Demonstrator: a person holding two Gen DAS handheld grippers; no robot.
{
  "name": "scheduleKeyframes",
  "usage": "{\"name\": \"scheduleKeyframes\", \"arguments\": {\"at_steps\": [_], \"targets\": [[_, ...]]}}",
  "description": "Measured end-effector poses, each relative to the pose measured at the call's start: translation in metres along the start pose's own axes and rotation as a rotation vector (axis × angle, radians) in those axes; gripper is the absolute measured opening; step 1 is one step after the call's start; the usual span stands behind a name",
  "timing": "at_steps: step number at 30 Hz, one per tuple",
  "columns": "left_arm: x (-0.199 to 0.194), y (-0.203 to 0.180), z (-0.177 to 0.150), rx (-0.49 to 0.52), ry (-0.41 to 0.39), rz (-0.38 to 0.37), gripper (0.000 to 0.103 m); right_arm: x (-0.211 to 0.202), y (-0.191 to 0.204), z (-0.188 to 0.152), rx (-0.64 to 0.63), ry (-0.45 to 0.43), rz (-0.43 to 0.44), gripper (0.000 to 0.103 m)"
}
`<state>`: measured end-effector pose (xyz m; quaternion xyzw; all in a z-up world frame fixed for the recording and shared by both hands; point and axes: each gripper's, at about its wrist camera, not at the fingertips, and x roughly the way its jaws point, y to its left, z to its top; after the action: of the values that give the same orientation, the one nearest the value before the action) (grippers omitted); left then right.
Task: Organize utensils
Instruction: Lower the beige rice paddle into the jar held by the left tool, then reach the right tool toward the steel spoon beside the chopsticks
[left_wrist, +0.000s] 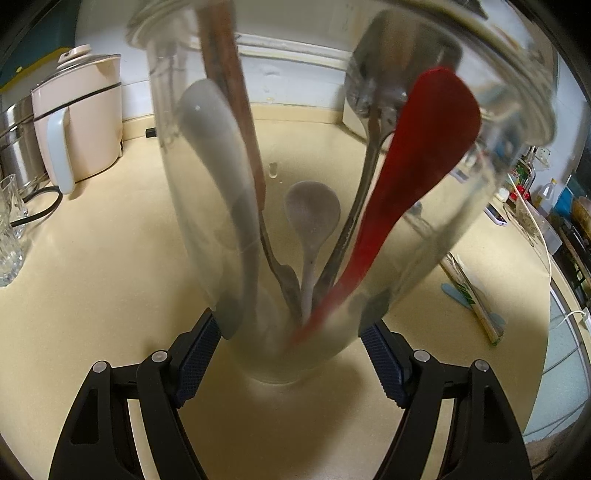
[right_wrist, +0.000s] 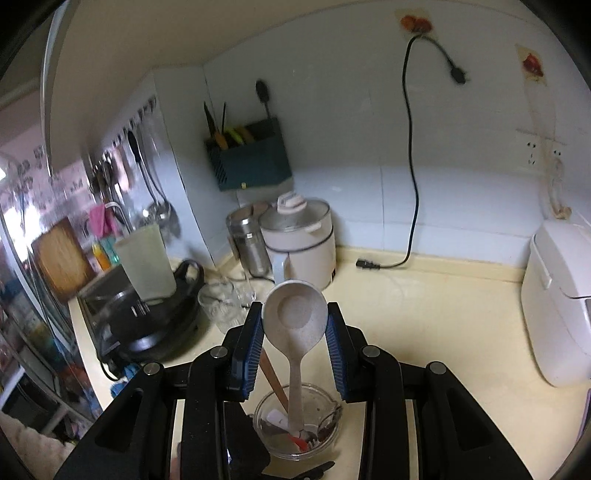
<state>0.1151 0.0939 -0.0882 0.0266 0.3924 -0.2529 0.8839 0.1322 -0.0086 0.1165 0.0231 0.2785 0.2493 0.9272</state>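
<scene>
Left gripper (left_wrist: 291, 349) clamped on clear glass jar (left_wrist: 295, 229) at 6 o'clock; red spatula (left_wrist: 417, 173) leaning toward 1, grey spoon (left_wrist: 312, 221) dead centre, beige kettle (left_wrist: 81, 122) at 10.

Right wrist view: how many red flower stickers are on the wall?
2 flower stickers. One is at the top, where the black cable hangs down; the other is to its right, above the wall sockets. No others show in this view.

clear glass jar (left_wrist: 236, 229): 1 | red silicone spatula (left_wrist: 417, 173): 1 | pale grey plastic spoons (right_wrist: 295, 314): 2 | cream electric pot (right_wrist: 301, 243): 1 | steel canister (right_wrist: 247, 240): 1
</scene>
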Motion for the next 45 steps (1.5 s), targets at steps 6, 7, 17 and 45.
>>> {"name": "scheduleKeyframes", "arguments": {"at_steps": [6, 7, 17, 45], "targets": [[0.000, -0.002, 0.002, 0.000, 0.000, 0.006, 0.080, 0.021, 0.003, -0.020, -0.003, 0.050, -0.013, 0.033], [0.000, -0.001, 0.001, 0.000, 0.000, 0.005, 0.080, 0.022, 0.002, -0.022, 0.003, 0.058, -0.012, 0.033], [0.001, -0.007, 0.003, 0.019, 0.003, 0.005, 0.080, 0.018, -0.011, -0.036, 0.067, 0.094, 0.002, 0.034], [0.002, -0.010, 0.002, 0.029, 0.006, 0.007, 0.080, -0.072, -0.164, -0.130, 0.420, 0.227, -0.350, 0.037]]}}
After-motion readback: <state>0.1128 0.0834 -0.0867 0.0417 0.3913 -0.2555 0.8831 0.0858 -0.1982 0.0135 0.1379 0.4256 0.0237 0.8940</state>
